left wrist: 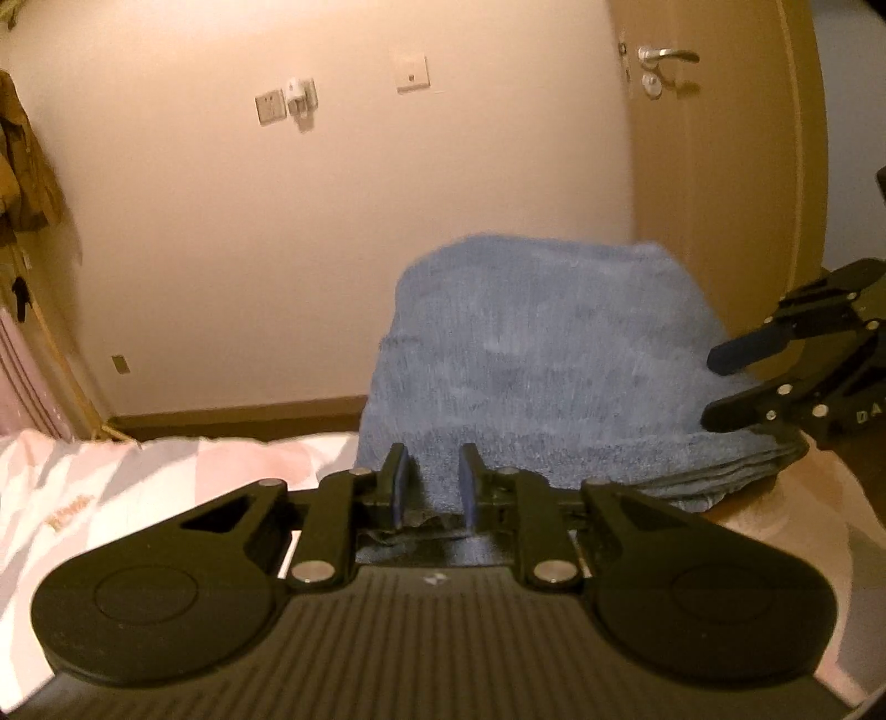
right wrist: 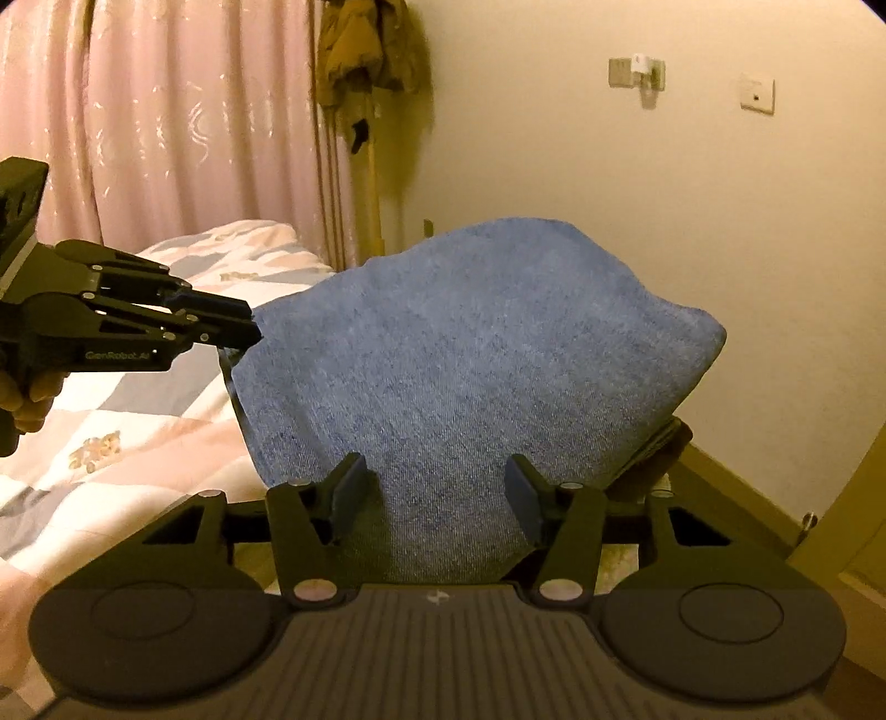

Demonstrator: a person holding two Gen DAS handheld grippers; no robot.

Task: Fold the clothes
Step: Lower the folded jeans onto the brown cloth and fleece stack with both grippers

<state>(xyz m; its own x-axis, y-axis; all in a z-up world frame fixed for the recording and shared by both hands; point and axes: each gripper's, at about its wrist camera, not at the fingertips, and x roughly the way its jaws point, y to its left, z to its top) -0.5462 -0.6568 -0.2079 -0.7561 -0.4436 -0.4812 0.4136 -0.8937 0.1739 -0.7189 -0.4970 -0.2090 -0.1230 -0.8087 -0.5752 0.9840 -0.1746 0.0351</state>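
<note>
A blue knitted garment (left wrist: 542,343) (right wrist: 470,343) hangs bunched in the air above the bed, held between both grippers. My left gripper (left wrist: 434,482) is shut on its near edge, with cloth pinched between the narrow pads. In the right wrist view the left gripper (right wrist: 252,332) bites the garment's left edge, and a hand (right wrist: 27,399) holds its handle. My right gripper (right wrist: 437,490) stands about half wide, and a thick fold of the garment fills the gap and touches both pads. From the left wrist view the right gripper (left wrist: 720,382) reaches in at the garment's right side.
A quilt (right wrist: 138,399) in pink, white and grey patches covers the bed below. A pink curtain (right wrist: 166,138) and a hanging brown jacket (right wrist: 365,50) are at the back left. A wooden door (left wrist: 720,166) stands to the right, past a plain wall with sockets (left wrist: 271,108).
</note>
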